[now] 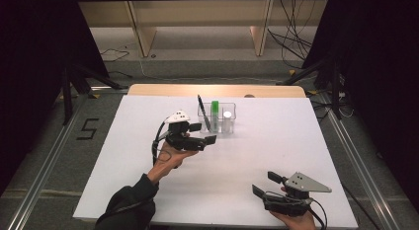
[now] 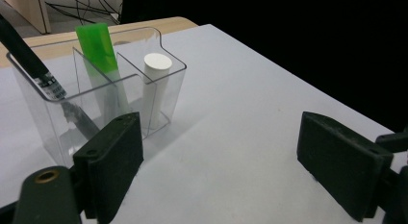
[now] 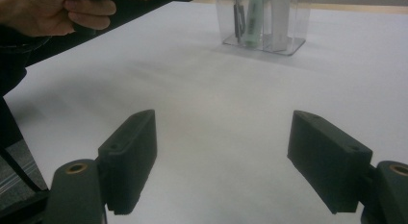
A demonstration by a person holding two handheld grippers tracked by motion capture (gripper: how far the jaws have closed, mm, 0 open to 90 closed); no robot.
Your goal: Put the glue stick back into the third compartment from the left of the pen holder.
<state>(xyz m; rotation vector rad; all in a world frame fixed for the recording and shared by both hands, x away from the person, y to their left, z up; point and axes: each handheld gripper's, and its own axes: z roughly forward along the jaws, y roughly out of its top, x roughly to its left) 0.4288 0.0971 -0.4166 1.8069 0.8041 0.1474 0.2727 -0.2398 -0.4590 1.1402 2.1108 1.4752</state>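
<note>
On a white table (image 1: 148, 156), a clear plastic three-compartment holder (image 1: 218, 117) stands near the far edge, holding a black pen (image 1: 202, 111), a green marker (image 1: 215, 111) and a white cylinder (image 1: 227, 119). The left gripper (image 1: 203, 133), jaws spread wide and empty, sits just beside the holder. The right gripper (image 1: 264, 183), jaws likewise apart, rests near the table's front edge, well apart from it.

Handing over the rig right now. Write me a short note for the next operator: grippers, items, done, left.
Left gripper: open, empty, just short of the clear organizer.
Right gripper: open, empty, at the table's near right edge.
Items: black pen, green marker and white tube each stand in a compartment of the organizer.
Done: all three sit in the organizer.
Left: apparently nothing loose on the white table; nothing is gripped.
</note>
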